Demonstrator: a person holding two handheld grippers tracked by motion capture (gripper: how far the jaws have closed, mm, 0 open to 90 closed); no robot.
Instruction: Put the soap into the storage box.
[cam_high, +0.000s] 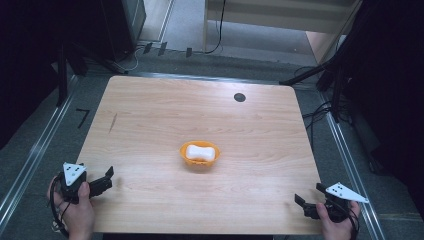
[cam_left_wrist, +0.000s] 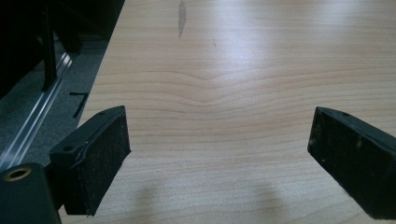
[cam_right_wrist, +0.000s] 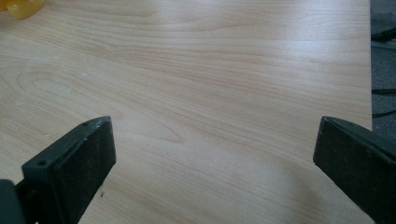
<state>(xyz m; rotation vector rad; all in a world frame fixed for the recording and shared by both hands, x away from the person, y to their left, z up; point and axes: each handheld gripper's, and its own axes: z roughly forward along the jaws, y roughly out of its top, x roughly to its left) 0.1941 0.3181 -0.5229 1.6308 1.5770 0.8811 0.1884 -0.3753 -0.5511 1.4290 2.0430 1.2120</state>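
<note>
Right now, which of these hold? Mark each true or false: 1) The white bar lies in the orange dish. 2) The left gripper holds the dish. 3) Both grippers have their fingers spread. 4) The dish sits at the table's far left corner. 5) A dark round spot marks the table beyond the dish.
1) True: the white bar lies in the orange dish.
2) False: the left gripper holds nothing, near the table's near left edge.
3) True: the left gripper and the right gripper both have fingers spread.
4) False: the dish sits near the middle.
5) True: the dark round spot lies beyond it.
</note>
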